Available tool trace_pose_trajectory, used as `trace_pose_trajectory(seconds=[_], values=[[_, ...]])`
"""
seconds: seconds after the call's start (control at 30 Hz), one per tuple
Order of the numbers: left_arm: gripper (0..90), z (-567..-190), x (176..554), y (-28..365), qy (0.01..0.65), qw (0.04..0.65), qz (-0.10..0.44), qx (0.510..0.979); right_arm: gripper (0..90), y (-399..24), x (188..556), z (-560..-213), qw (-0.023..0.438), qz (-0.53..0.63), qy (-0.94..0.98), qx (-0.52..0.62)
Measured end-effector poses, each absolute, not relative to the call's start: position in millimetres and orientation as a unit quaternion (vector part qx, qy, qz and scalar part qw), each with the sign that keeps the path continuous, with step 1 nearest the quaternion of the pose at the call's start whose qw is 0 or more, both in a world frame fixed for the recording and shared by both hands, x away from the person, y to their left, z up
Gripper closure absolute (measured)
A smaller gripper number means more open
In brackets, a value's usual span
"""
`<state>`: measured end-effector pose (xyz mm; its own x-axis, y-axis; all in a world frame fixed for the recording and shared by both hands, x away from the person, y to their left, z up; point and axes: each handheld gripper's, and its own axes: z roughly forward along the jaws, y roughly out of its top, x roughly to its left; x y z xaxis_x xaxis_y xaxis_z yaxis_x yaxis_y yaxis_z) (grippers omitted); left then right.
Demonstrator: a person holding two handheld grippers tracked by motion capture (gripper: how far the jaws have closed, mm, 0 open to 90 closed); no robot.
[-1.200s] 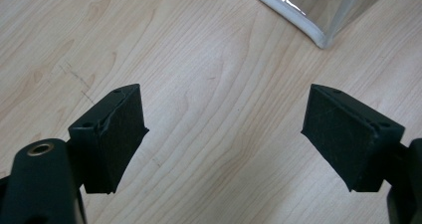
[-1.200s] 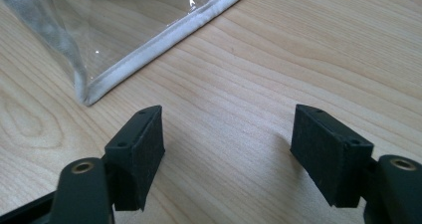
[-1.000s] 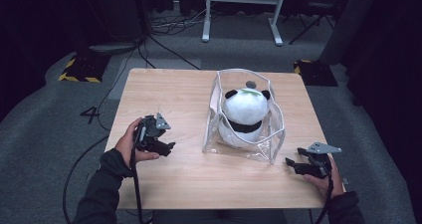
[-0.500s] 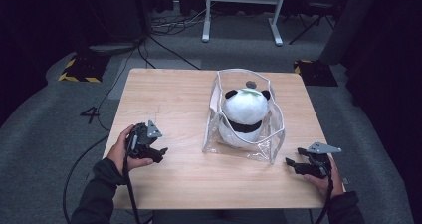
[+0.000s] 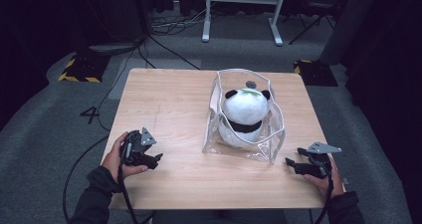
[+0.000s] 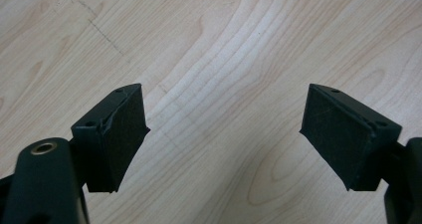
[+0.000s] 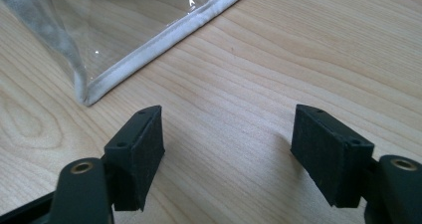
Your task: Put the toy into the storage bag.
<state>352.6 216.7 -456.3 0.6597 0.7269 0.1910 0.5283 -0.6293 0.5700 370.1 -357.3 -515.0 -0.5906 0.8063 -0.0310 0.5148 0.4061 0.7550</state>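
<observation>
Clear bag (image 5: 246, 134) stands upright right of centre on the wooden table (image 5: 169, 104), with a panda toy (image 5: 245, 115) inside. Right gripper (image 5: 293, 165) rests near the bag's front corner, jaws apart and empty. Left gripper (image 5: 152, 159) sits well apart, jaws likewise spread over bare wood.

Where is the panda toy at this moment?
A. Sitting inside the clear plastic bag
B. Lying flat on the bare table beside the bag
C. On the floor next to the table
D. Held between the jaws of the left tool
A: the panda toy sits upright within the walls of the clear plastic bag on the table, and both tools are apart from it.
</observation>
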Motion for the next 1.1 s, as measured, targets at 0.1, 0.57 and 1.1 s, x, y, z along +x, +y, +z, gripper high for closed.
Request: trace_pose_trajectory(seconds=[0.1,0.57,1.1], values=[[18.0,-459.8,349.5,221.0,0.362,0.246,0.207,0.875,29.0,-357.3,370.2,-515.0,0.200,0.364,0.814,0.406],[17.5,-471.4,338.6,235.6,0.368,0.261,0.207,0.868,28.9,-357.3,370.2,-515.0,0.200,0.364,0.814,0.406],[17.0,-488.7,329.1,250.9,0.385,0.277,0.206,0.856,28.4,-357.3,370.2,-515.0,0.200,0.363,0.813,0.408]])
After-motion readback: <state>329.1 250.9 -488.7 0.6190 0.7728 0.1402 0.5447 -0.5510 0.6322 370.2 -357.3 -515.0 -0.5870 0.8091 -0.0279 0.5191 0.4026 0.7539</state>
